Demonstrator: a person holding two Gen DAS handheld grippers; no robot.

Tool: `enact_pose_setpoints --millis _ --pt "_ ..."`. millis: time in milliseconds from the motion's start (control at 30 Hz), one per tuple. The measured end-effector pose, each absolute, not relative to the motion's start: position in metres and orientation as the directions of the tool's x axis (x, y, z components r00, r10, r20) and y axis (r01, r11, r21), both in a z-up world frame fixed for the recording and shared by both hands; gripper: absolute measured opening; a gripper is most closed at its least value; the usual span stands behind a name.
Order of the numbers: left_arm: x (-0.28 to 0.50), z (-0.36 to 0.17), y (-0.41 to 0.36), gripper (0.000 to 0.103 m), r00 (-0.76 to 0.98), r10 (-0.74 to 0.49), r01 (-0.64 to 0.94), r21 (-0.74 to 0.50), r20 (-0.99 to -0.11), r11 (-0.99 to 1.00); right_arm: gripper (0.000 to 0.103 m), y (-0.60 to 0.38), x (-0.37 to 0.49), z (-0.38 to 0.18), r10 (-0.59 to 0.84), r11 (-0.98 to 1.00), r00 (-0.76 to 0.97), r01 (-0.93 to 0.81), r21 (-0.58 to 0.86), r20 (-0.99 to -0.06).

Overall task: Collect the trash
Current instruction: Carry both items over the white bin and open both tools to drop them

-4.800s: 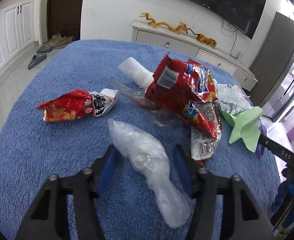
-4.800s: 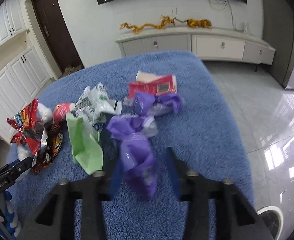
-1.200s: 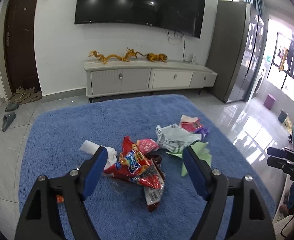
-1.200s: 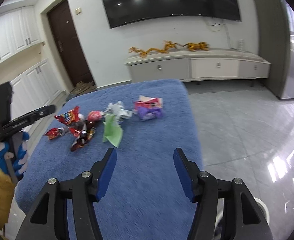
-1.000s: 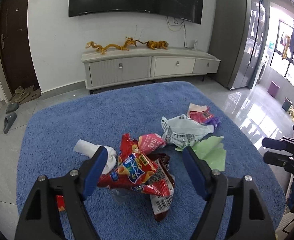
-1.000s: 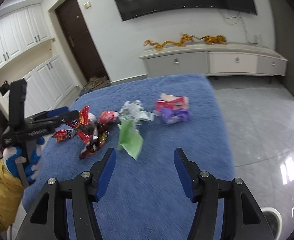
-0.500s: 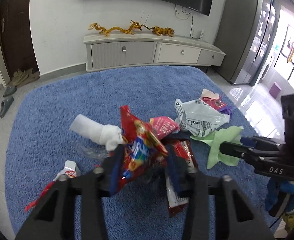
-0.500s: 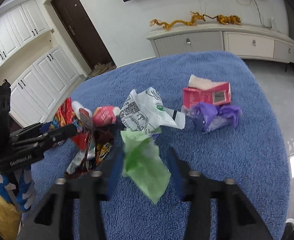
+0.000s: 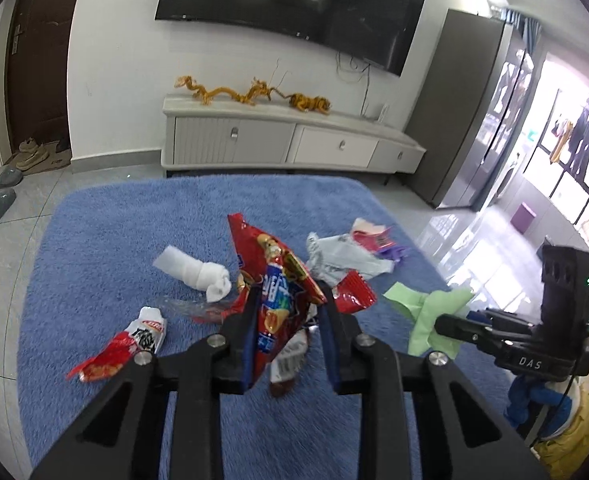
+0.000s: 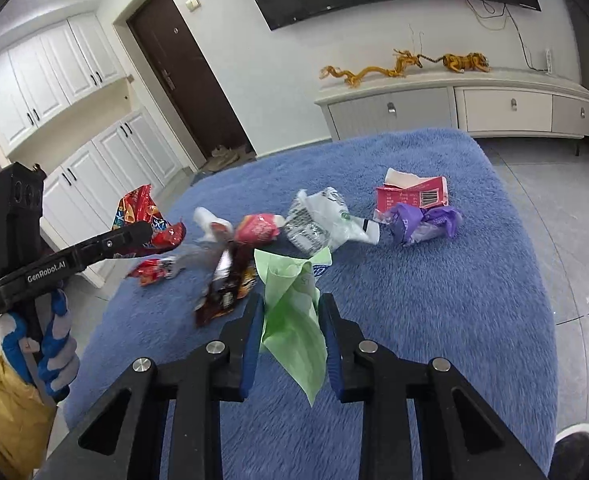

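My left gripper [image 9: 290, 312] is shut on a red and blue snack bag [image 9: 278, 280] and holds it lifted above the blue fuzzy rug [image 9: 134, 232]. My right gripper [image 10: 290, 316] is shut on a crumpled green plastic bag [image 10: 294, 312], also raised; it shows in the left wrist view [image 9: 430, 312]. On the rug lie a white tissue roll [image 9: 198, 272], a small red and white wrapper [image 9: 122, 348], a white printed bag [image 10: 322, 224], a purple bag [image 10: 422, 224], a pink box [image 10: 414, 196] and a dark wrapper [image 10: 226, 292].
A white TV cabinet [image 9: 286, 144] with golden dragon figures stands by the far wall under a black TV [image 9: 290, 4]. White cupboards [image 10: 74, 140] and a dark door [image 10: 186, 76] are at the left. Tiled floor [image 10: 566, 216] surrounds the rug.
Both grippers came down open over the pile, closed on the snack bag and the green bag, and have lifted them off the rug.
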State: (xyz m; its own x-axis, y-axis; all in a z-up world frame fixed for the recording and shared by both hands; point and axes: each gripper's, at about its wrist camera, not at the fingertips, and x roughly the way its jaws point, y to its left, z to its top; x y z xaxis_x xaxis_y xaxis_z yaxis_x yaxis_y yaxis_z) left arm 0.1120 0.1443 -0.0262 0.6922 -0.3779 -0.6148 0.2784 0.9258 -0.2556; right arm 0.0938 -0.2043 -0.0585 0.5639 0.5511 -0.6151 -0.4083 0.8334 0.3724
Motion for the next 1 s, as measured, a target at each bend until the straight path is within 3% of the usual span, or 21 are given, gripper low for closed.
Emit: enact_pose_setpoints --millis 333,667,833,1000 --pt "0.057 0.02 0.132 0.026 0.67 -0.534 0.393 -0.363 -0.516 0.845 0.026 -0.239 0.037 -0.018 0.601 0.797 0.628 -0.422 0.432 -0.495" --pt "0.031 0.044 0.031 0.026 0.592 -0.623 0.559 -0.296 -0.511 0.774 0.026 -0.328 -0.029 0.005 0.499 0.841 0.768 -0.316 0.44 -0.401" --pt "0.026 0.033 -0.059 0.026 0.48 -0.68 0.659 -0.284 -0.555 0.696 0.026 -0.399 -0.068 -0.003 0.37 0.874 0.839 -0.168 0.457 -0.399" --pt "0.018 0.001 -0.154 0.026 0.341 -0.691 0.737 -0.275 -0.638 0.617 0.027 -0.473 -0.099 -0.044 0.229 0.869 0.854 0.037 0.494 -0.468"
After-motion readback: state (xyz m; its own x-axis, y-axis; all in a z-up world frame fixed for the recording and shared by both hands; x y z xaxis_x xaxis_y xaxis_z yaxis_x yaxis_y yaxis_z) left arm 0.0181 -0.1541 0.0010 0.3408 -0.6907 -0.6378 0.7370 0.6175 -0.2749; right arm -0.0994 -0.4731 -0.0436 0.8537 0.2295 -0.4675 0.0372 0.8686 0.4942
